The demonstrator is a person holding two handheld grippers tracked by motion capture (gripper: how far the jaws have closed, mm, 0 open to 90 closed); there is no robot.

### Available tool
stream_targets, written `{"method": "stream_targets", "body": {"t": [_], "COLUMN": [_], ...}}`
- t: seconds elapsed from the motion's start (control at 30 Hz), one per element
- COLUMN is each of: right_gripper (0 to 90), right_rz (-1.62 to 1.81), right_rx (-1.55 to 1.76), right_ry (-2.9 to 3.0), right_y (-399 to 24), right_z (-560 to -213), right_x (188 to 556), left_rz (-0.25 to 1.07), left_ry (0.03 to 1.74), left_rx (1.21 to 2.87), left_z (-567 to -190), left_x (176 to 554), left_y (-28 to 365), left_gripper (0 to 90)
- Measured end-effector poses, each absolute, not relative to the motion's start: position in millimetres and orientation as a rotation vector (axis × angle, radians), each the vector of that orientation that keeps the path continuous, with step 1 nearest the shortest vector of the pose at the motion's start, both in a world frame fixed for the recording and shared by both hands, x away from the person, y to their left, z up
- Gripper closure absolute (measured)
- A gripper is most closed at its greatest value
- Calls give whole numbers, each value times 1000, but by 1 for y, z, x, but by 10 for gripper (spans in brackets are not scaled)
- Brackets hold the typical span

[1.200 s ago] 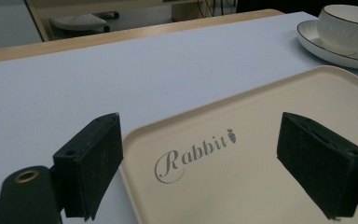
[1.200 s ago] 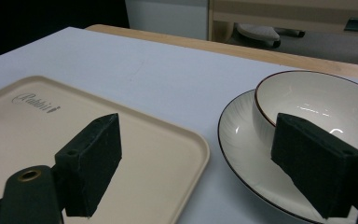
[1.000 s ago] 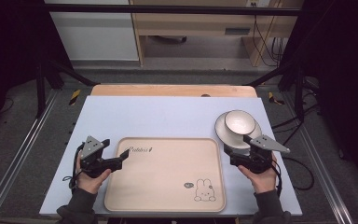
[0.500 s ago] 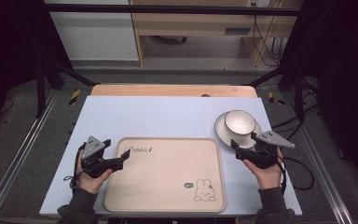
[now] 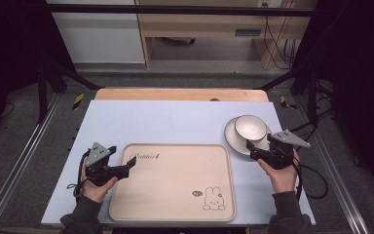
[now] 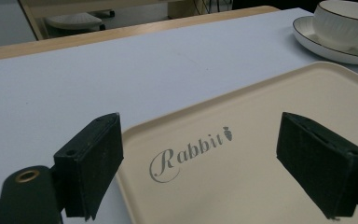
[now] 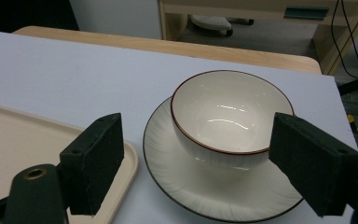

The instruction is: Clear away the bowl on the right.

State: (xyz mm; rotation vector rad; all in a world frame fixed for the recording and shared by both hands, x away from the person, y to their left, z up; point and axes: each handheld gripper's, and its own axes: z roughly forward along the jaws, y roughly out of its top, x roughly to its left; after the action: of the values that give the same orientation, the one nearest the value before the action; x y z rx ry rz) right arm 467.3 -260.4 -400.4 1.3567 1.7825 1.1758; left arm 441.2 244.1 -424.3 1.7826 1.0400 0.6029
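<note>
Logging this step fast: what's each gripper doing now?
Left gripper: open, holding nothing, over the tray corner.
Right gripper: open, holding nothing, near the bowl.

A grey floor surrounds the bench, with metal rails on both sides. Beyond it stand a white cabinet and a wooden desk. Black cables hang at the right, and the room's edges are dark.

Upright white bowl on white plate, just beside beige tray.
</note>
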Motion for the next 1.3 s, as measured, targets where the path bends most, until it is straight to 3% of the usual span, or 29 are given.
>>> {"method": "stream_targets", "body": {"t": [1.3], "right_gripper": [192], "right_rz": [1103], "right_rx": [1432], "right_ry": [1747], "right_y": [-273], "right_z": [-400], "right_x": [515], "left_rz": [581], "left_ry": [1034], "left_rx": [1801], "left_z": [-429], "left_x": [444], "left_y": [242], "left_gripper": [139]}}
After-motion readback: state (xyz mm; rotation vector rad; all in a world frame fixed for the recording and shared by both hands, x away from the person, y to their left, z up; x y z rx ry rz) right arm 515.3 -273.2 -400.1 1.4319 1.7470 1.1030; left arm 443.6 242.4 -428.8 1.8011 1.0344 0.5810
